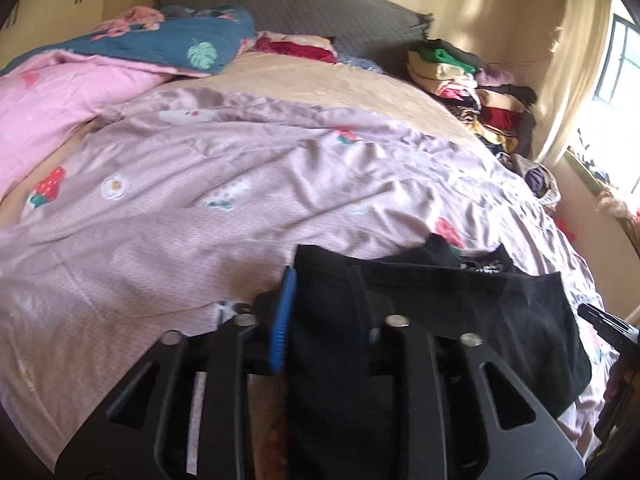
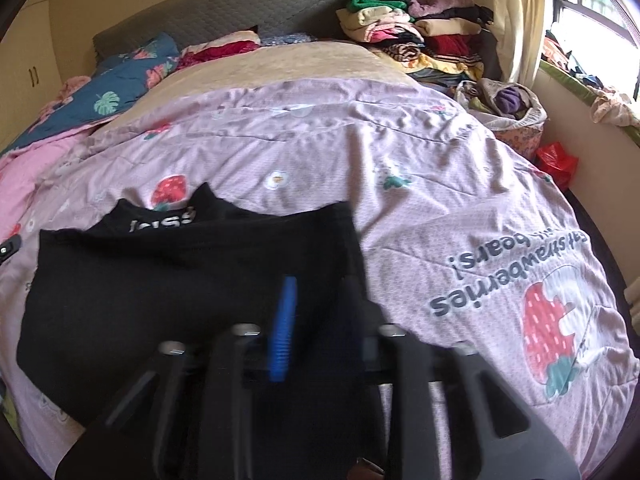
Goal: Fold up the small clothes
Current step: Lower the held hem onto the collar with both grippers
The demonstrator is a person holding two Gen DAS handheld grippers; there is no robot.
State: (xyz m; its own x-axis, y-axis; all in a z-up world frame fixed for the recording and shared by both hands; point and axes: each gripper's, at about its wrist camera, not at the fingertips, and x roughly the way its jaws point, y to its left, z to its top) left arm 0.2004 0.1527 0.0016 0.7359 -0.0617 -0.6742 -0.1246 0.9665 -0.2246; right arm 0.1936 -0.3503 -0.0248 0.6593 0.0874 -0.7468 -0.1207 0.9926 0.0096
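Observation:
A small black garment [image 1: 460, 312] with white lettering near its neck lies on the pink strawberry-print bedspread [image 1: 200, 208]. My left gripper [image 1: 320, 304] is shut on the garment's left edge; the cloth hangs between the blue pad [image 1: 282, 320] and the other finger. In the right wrist view the same black garment [image 2: 160, 280] spreads to the left. My right gripper [image 2: 316, 312] is shut on its right edge, with the blue pad [image 2: 282, 328] showing against the cloth. The right gripper's tip also shows at the right edge of the left wrist view [image 1: 604, 320].
A pile of folded clothes [image 2: 420, 40] sits at the bed's far right by the grey headboard [image 2: 224, 12]. A blue leaf-print quilt [image 1: 168, 44] and a pink duvet [image 1: 60, 92] lie at the far left. A laundry basket [image 2: 516, 116] and a red bag [image 2: 556, 160] stand beside the bed.

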